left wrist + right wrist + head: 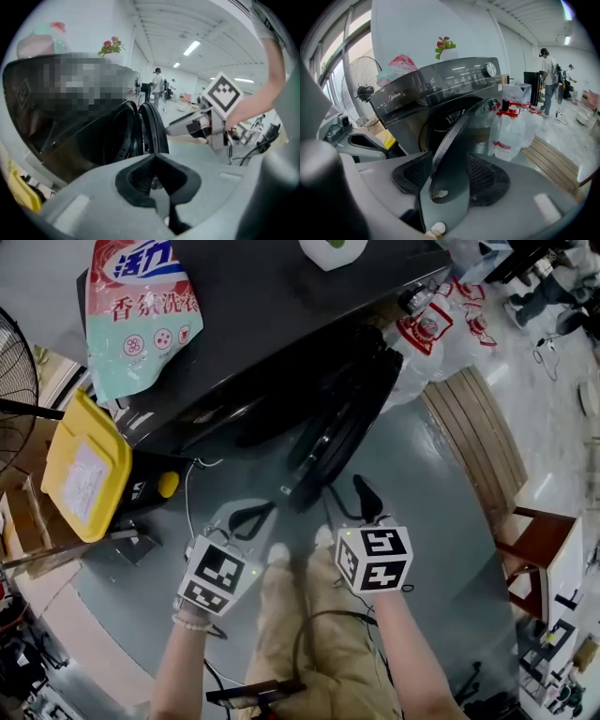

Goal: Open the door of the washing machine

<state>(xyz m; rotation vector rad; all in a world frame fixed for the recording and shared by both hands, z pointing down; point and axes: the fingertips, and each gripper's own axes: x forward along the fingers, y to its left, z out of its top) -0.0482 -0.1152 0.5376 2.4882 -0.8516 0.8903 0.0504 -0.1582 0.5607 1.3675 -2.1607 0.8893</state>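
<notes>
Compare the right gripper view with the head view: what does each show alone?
Right gripper view only: the control knob, and the door edge standing between the right gripper's open tongs. Head view only: that gripper's marker cube and the person's trousers. Both: the detergent bag on the washing machine, and water jugs.
</notes>
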